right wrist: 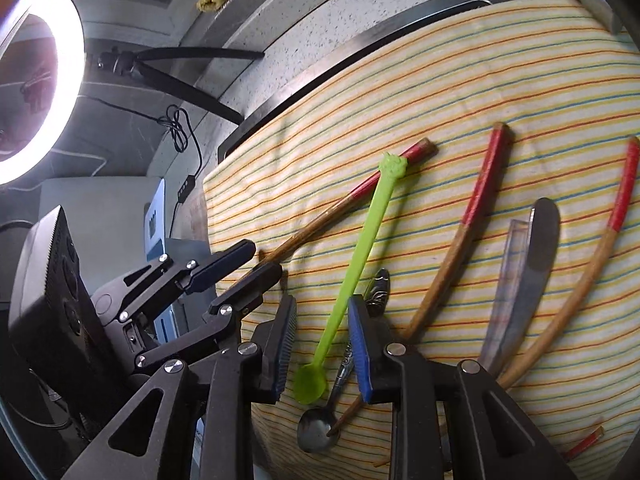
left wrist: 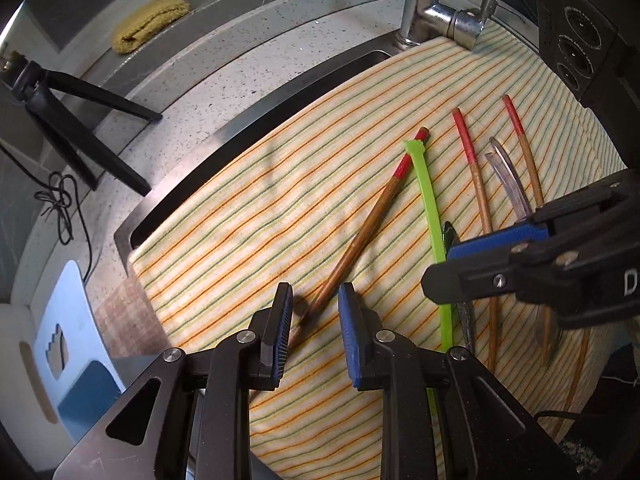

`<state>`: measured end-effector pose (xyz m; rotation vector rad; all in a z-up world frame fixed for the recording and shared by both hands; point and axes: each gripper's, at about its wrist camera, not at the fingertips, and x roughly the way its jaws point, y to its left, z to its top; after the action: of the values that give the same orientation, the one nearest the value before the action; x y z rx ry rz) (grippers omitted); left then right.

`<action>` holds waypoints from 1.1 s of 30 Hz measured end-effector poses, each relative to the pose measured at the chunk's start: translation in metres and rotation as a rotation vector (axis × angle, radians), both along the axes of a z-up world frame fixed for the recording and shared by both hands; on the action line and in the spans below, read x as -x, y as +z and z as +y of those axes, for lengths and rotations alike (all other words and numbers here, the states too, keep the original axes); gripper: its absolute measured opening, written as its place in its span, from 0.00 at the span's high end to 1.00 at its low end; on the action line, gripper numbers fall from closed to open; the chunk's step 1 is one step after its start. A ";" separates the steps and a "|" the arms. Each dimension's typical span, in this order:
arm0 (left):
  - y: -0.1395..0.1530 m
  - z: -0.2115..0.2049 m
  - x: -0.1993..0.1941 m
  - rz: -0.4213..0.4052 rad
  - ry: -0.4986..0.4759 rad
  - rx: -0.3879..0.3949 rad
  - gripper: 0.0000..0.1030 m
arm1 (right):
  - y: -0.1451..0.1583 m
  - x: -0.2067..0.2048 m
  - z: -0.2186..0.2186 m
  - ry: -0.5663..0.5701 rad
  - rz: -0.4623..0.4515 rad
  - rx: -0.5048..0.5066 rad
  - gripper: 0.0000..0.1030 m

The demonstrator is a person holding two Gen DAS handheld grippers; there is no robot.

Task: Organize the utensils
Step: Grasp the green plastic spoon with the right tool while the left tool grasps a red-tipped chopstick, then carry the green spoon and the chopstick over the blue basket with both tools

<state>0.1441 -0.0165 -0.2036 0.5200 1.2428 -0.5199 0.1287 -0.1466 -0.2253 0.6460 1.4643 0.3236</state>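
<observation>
Over the sink, a striped cloth [left wrist: 260,216] holds utensils for sorting; left gripper [left wrist: 314,310] narrowly straddles a red-tipped wooden chopstick [left wrist: 360,236], while beside it right gripper [right wrist: 322,342] narrowly straddles a green plastic spoon [right wrist: 352,272], neither pinched.

Utensils are lying on a cloth [right wrist: 460,80] covering the sink [left wrist: 256,108]: spoon [right wrist: 360,248] at frame centre (crossing a chopstick [right wrist: 320,216]), knife [right wrist: 536,264] at the right.

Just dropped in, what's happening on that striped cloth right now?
Utensils lie spread on the striped cloth over the sink. The left gripper straddles the angled chopstick, jaws not yet pressing it. The right gripper sits around the green spoon, pads not touching. Nothing is lifted yet.
</observation>
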 end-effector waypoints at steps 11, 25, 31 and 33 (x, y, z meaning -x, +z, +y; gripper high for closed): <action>-0.010 -0.005 -0.012 0.026 -0.020 -0.002 0.87 | -0.008 -0.011 0.020 0.023 -0.003 0.101 0.88; -0.010 -0.007 -0.005 0.065 0.019 0.022 0.95 | -0.012 -0.008 0.002 -0.028 -0.002 0.008 0.97; -0.006 -0.008 -0.005 0.056 0.054 0.050 0.95 | -0.004 -0.004 -0.008 -0.042 -0.015 -0.034 0.97; 0.000 -0.004 -0.002 0.054 0.077 0.078 0.95 | 0.003 -0.002 -0.013 -0.048 -0.024 -0.057 0.97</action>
<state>0.1465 -0.0205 -0.2032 0.3926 1.2839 -0.5177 0.1306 -0.1593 -0.2222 0.7198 1.4186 0.3353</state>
